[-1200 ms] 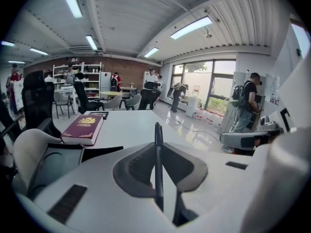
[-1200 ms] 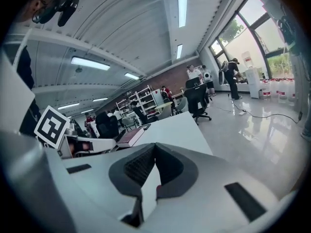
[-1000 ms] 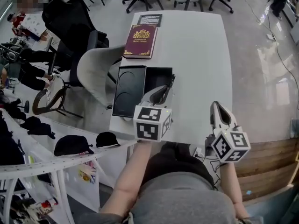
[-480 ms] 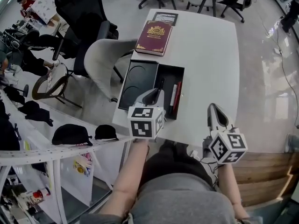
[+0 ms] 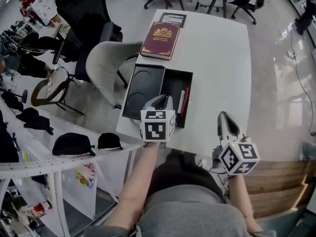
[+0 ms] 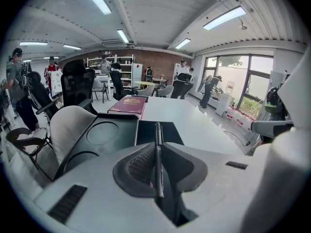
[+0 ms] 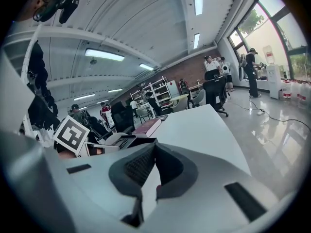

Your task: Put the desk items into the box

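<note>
On the white table point(image 5: 217, 58) lies a black box point(image 5: 189, 95), open, with its lid point(image 5: 143, 90) flat just beside it on the left; the lid has a round hollow in it. Inside the box a white pen point(image 5: 180, 101) and a red pen point(image 5: 186, 102) lie side by side along its length. Beyond the box, near the far left of the table, there is a dark red book point(image 5: 160, 39) with gold print, and past it a small black-framed card point(image 5: 173, 19) at the table's far edge. The left gripper point(image 5: 164, 101) is at the near end of the box, and its jaws are closed on a thin black pen point(image 6: 158, 171). This pen runs straight along the jaws and points forward over the open box; if its tip touches the box I cannot tell. The right gripper point(image 5: 223, 116) is at the near edge of the table, well apart from the box on the right side, and its fingers point(image 7: 138, 166) are pressed together with nothing between them. To the left of the table stands a light grey chair point(image 5: 103, 65), and behind it a black chair point(image 5: 81, 9). Some people stand far back in the room.
</note>
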